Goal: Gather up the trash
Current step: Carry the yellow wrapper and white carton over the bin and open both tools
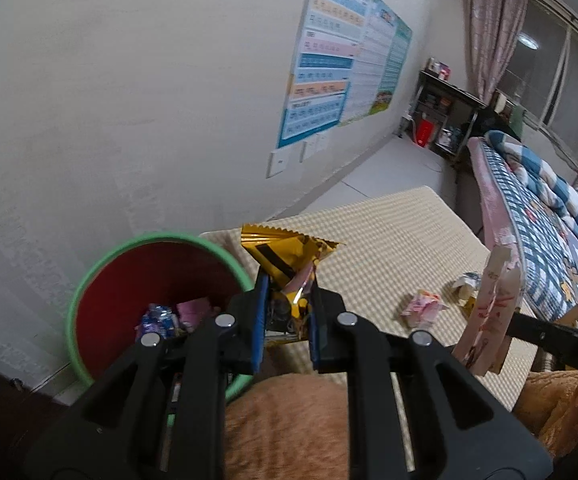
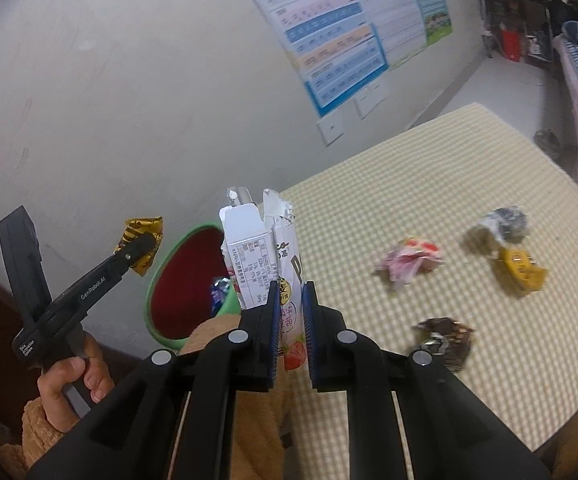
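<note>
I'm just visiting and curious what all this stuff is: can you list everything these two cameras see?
Bin: one, green rim, red inside, by the wall beside the table; some trash already in it.
Gold wrapper: one, gold and black, held near the bin.
Torn carton: one, white and pink, held upright.
Loose wrappers: four on the table; pink, grey, yellow, dark brown.
Table: one, cream checked cover.
Posters: blue and pastel, on the wall.
Bed: one, blue checked bedding, far right.
Left gripper: fingers shut on the gold wrapper.
Right gripper: fingers shut on the torn carton.

Bin (image 2: pixel 193 280) left of table (image 2: pixel 469 184)
</note>
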